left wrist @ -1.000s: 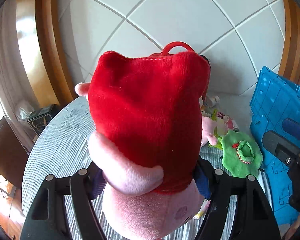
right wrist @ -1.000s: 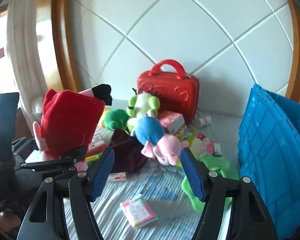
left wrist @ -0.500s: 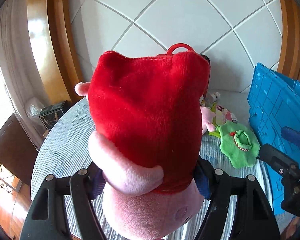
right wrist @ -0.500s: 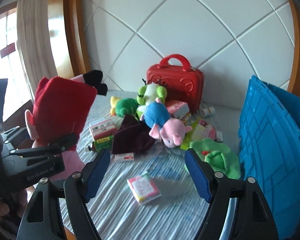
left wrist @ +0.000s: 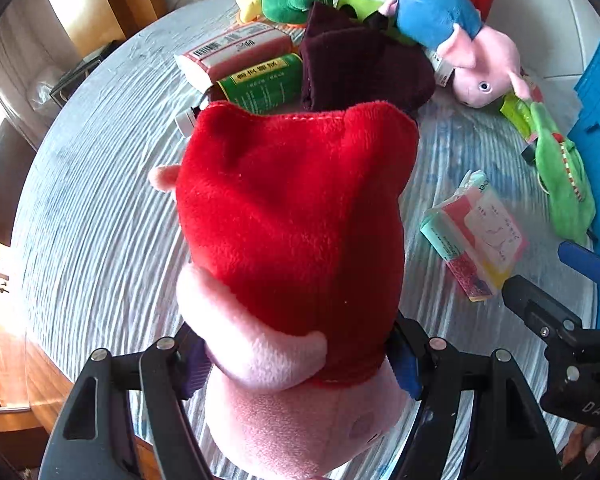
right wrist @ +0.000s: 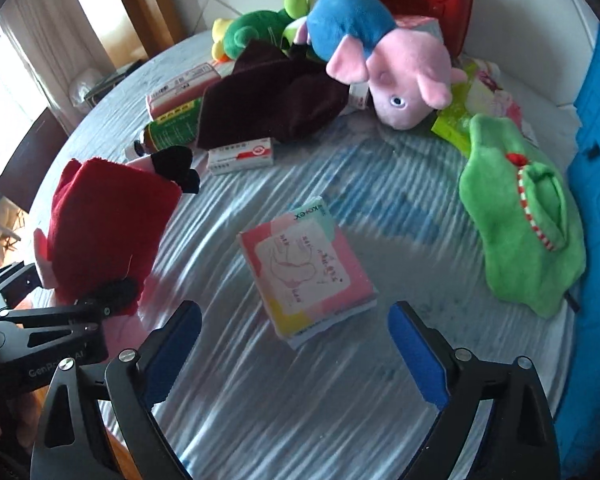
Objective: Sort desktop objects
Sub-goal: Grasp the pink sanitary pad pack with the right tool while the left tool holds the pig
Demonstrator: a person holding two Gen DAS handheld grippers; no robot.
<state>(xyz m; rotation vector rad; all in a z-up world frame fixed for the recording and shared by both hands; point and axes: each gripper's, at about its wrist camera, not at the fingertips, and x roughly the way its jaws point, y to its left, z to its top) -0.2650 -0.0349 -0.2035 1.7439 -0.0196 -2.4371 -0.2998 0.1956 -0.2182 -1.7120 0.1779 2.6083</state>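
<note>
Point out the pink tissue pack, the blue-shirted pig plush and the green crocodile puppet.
pink tissue pack (right wrist: 308, 270), right wrist view, middle of its printed top face
blue-shirted pig plush (right wrist: 400, 76), right wrist view, its pink head
green crocodile puppet (right wrist: 512, 240), right wrist view, its green body

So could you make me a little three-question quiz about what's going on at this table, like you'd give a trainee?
1. True or false: the left hand-held gripper is shut on the pig plush in the red dress.
2. Which item lies just ahead of the open right hand-held gripper? A) red case B) pink tissue pack C) green bottle
3. Fill in: the flat green plush lies beside the ____ crate at the right edge.

Key:
1. True; its pads press the plush from both sides.
2. B, the pink tissue pack, not yet between the pads; those jaws have just been opening.
3. Blue.
</note>
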